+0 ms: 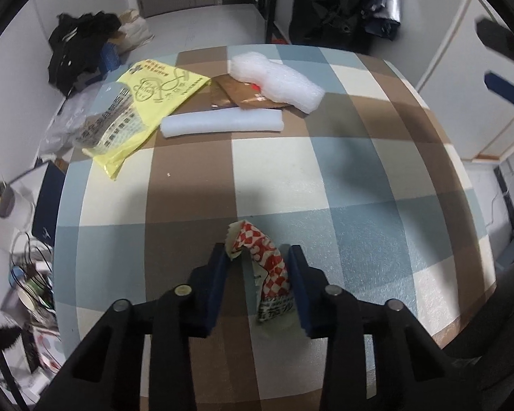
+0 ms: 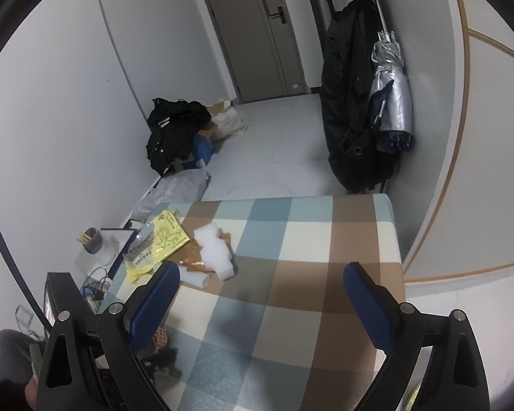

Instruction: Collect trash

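Item 1, red-and-white checked wrapper (image 1: 264, 260): crumpled, at the near part of the checked bench (image 1: 359, 171), between the blue pads of the left gripper (image 1: 259, 252). The pads stand close against its two sides and the wrapper is arched up between them; judged pinched, though whether it is lifted clear of the bench cannot be told from this angle. Collection in hand.

Item 2, yellow printed bag (image 1: 150, 102): flat at the far left of the bench, partly under a clear printed packet (image 1: 109, 120). Not collected.

Item 3, white foam strip (image 1: 222, 121): lying across the far part of the bench, just beside the yellow bag. Not collected.

Item 4, brown foil packets (image 1: 236, 94): behind the foam strip, partly under item 5. Not collected.

Item 5, white bubble wrap wad (image 1: 277, 80): resting on the brown packets. Not collected.

Right gripper (image 2: 262, 275): held above the bench, jaws spread wide, nothing between them.

Receptacle: no bin or trash bag identified in either view.

Status: early. One piece gripped, five left on the far bench, well apart from both grippers.
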The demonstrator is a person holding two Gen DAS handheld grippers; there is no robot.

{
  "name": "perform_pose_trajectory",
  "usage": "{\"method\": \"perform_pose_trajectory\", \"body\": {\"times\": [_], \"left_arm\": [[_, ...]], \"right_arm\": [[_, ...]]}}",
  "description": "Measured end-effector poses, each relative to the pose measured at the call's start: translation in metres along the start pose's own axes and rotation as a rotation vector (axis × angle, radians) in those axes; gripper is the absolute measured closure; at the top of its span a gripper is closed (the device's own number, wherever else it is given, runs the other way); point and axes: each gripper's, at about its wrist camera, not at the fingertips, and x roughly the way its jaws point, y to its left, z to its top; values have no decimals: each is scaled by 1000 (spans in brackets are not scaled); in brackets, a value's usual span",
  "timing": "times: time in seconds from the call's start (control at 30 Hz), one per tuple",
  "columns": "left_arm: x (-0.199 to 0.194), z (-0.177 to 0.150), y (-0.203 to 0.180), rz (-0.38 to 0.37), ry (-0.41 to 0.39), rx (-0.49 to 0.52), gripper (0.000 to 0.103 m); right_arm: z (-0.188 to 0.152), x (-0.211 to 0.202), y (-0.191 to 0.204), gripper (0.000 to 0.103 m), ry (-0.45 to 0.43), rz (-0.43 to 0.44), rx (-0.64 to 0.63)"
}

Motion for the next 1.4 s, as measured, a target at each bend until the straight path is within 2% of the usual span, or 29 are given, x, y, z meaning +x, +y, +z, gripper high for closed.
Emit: {"method": "perform_pose_trajectory", "body": {"times": [0.07,0.37,0.57,0.77,0.9,1.0,1.13,1.23,1.4], "left_arm": [[1,4,1,-10,5,-17,81],[-2,14,3,-27,-18,-53,83],[-14,27,18,-55,-63,-138,83],[-46,40,42,-130,-172,-245,83],[-56,43,56,-214,-192,-306,83],[-56,42,63,-230,-214,-332,83],[-59,42,75,-260,-226,-378,83],[-70,41,85,-266,-261,-391,83],[-77,35,104,-321,-321,-440,83]], "right_arm": [[-1,0,1,6,0,-2,-3],[-4,5,4,6,19,-12,-9],[-8,7,2,6,21,-28,-12],[-15,26,-5,6,87,-38,9],[-18,30,2,6,99,-51,-23],[-18,33,12,6,102,-40,-63],[-10,32,26,6,89,20,-106],[3,33,38,6,81,33,-139],[33,54,66,6,93,77,-187]]}}
